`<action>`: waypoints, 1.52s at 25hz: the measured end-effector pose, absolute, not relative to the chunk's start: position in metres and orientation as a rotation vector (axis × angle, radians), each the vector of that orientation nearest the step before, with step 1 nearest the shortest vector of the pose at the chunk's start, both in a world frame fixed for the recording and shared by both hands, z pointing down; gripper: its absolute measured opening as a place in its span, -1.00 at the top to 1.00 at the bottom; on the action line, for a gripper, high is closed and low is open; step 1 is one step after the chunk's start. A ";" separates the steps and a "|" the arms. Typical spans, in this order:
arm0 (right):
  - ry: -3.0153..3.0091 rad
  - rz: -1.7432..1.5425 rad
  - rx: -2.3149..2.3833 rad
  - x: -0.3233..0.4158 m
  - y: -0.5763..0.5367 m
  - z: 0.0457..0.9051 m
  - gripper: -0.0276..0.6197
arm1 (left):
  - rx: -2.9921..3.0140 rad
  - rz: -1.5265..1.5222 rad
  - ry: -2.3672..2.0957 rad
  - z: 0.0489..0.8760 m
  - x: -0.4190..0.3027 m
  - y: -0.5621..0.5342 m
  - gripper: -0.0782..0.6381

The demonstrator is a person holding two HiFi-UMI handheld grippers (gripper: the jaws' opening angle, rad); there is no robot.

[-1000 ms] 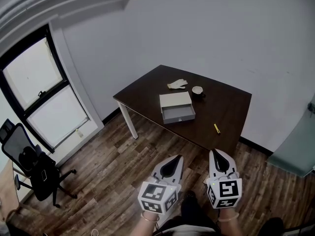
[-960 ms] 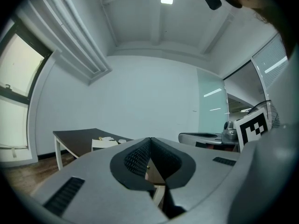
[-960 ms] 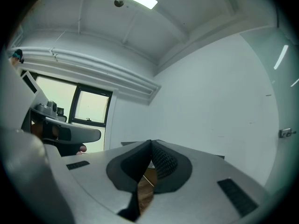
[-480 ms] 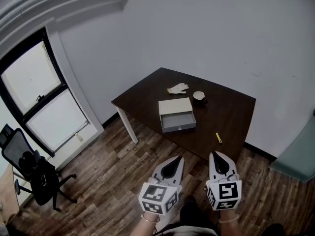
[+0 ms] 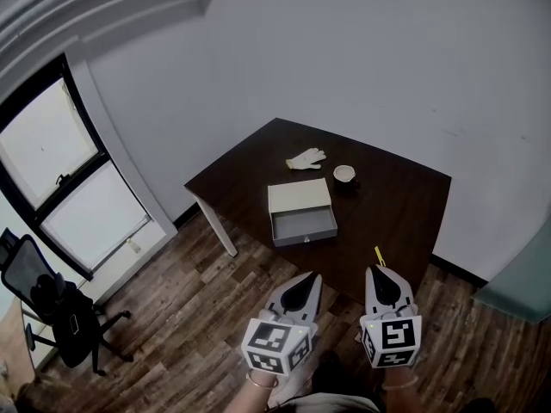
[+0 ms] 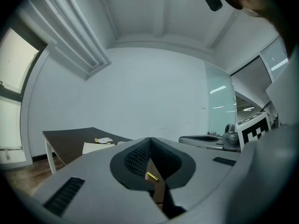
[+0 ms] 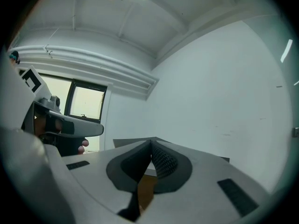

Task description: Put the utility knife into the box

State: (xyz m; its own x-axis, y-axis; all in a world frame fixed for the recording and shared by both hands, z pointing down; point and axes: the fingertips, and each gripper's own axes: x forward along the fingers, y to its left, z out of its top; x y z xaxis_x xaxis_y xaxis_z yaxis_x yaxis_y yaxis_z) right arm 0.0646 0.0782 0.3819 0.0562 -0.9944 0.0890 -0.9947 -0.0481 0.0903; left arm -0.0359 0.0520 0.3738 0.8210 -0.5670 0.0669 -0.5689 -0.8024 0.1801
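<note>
A small yellow utility knife (image 5: 379, 255) lies near the front right edge of the dark brown table (image 5: 405, 213); it also shows as a yellow sliver (image 6: 152, 176) between the left gripper's jaws. A beige box with its grey drawer pulled open (image 5: 301, 213) sits mid-table, and appears pale (image 6: 96, 148) in the left gripper view. My left gripper (image 5: 307, 276) and right gripper (image 5: 380, 271) hover side by side short of the table's near edge, both pointing level at it. Both are shut with nothing between their jaws, tips meeting (image 6: 150, 139) (image 7: 151, 142).
A white glove (image 5: 306, 158) and a small white cup (image 5: 345, 174) lie at the table's far side. White walls stand behind the table. A black office chair (image 5: 52, 308) stands far left by a window (image 5: 65, 179). The floor is wood planks (image 5: 189, 317).
The table, box and knife have drawn closer and lower in the head view as I walk toward them. Both grippers keep their pose, still shut.
</note>
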 end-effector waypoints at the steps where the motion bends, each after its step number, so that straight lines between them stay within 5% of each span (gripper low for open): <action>1: -2.073 0.005 2.186 0.072 0.073 0.382 0.89 | 2.814 0.016 -0.882 0.374 -0.028 0.047 0.73; 19: -2.050 0.071 2.094 0.184 -0.003 0.410 0.85 | 2.809 0.037 -0.827 0.384 0.088 -0.017 0.73; 38: -1.966 0.210 1.921 0.227 -0.038 0.497 0.76 | 2.769 0.059 -0.770 0.414 0.133 -0.050 0.73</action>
State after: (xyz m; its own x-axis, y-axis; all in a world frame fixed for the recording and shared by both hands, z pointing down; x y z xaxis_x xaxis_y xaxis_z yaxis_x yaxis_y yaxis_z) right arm 0.2267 -0.0381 0.4973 0.0090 -0.9289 0.3702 -0.9862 0.0530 0.1569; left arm 0.1328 -0.0500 0.4141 0.8581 -0.5017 0.1094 -0.5125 -0.8235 0.2433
